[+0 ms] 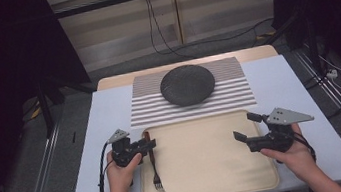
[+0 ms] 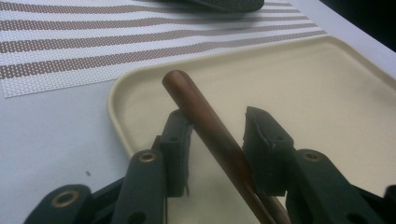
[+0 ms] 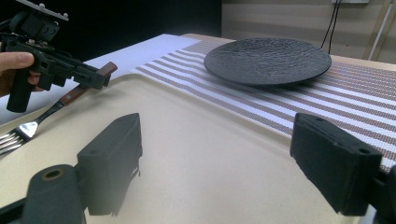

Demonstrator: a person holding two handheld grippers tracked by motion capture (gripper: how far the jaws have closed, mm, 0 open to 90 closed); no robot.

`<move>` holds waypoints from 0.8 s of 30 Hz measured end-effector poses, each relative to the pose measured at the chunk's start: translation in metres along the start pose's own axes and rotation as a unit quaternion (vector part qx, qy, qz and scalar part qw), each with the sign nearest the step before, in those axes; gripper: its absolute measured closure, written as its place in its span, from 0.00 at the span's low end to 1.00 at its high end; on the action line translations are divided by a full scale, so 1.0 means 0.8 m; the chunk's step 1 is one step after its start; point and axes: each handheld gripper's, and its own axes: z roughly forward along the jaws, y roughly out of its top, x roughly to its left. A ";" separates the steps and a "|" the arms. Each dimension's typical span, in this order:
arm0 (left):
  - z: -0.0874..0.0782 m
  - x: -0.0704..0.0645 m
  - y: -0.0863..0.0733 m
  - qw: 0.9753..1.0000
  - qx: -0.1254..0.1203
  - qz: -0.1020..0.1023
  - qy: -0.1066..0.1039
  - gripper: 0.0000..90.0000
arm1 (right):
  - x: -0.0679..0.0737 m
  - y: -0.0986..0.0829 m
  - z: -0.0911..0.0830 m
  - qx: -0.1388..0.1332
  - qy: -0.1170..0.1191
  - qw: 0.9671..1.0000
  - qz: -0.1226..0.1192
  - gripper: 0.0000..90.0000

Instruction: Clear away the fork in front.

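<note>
In the high view, a fork was seen lying along the left side of a tray, with a dark plate on a striped mat beyond. The left gripper was placed around the fork's handle; the right gripper was held open over the tray.

In the left gripper view, the wooden handle was found between the jaws, touching one, with a gap at the other, so not yet clamped.

In the right gripper view, the jaws were spread wide on nothing. The lift was judged still to come.
</note>
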 end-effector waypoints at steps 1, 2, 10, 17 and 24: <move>0.001 0.000 0.000 1.000 0.000 0.000 0.002 0.68 | 0.000 0.000 0.000 0.000 0.000 1.000 -0.001 0.18; 0.001 0.000 0.000 1.000 0.003 0.002 0.004 0.68 | 0.000 0.000 0.000 0.000 0.000 1.000 -0.001 0.18; 0.002 0.000 -0.001 1.000 0.006 0.003 0.013 0.66 | -0.001 -0.001 0.000 0.002 -0.002 1.000 -0.004 0.18; -0.007 -0.003 0.000 1.000 -0.006 0.007 0.018 0.65 | -0.003 -0.002 -0.001 0.007 -0.005 1.000 -0.005 0.18; -0.032 -0.006 0.002 0.999 -0.024 0.009 0.022 0.51 | -0.007 -0.002 -0.005 0.017 -0.011 1.000 -0.001 0.18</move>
